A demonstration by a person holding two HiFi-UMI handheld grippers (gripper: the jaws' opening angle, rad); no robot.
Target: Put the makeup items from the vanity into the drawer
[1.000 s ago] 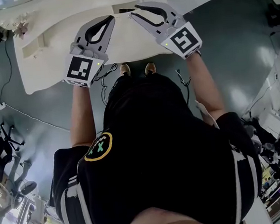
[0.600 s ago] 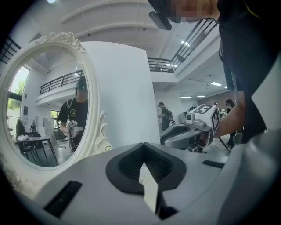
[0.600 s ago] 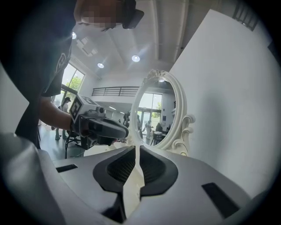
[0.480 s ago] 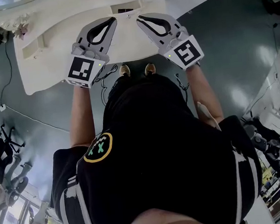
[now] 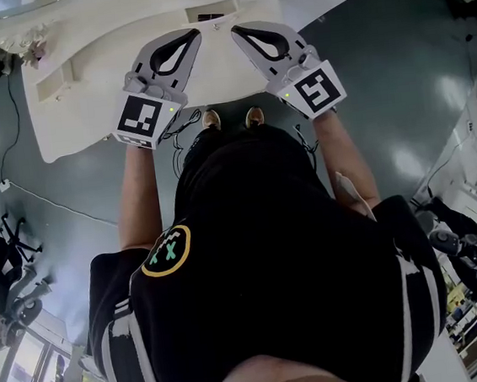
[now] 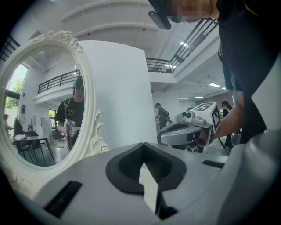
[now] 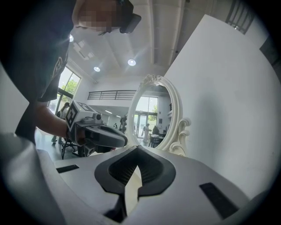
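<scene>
My two grippers hover side by side over the white vanity top (image 5: 79, 41), tips pointing toward each other. The left gripper (image 5: 192, 35) is shut with nothing in it, and its tips meet in its own view (image 6: 142, 145). The right gripper (image 5: 234, 32) is also shut and empty, its tips touching (image 7: 137, 147). Each gripper view shows the other gripper close by: the right one (image 6: 184, 134) and the left one (image 7: 99, 134). A small dark slot (image 5: 207, 14) sits on the vanity just beyond the tips. No makeup item shows in any view.
An oval mirror in an ornate white frame (image 6: 44, 101) stands on the vanity against a white wall panel (image 7: 228, 88). The person's feet (image 5: 211, 119) stand at the vanity's near edge on a glossy grey floor. A cable (image 5: 18, 192) runs across the floor at left.
The right gripper's jaws, slightly apart a second ago, have come together, and it has shifted a little nearer the person. The left gripper has barely moved.
</scene>
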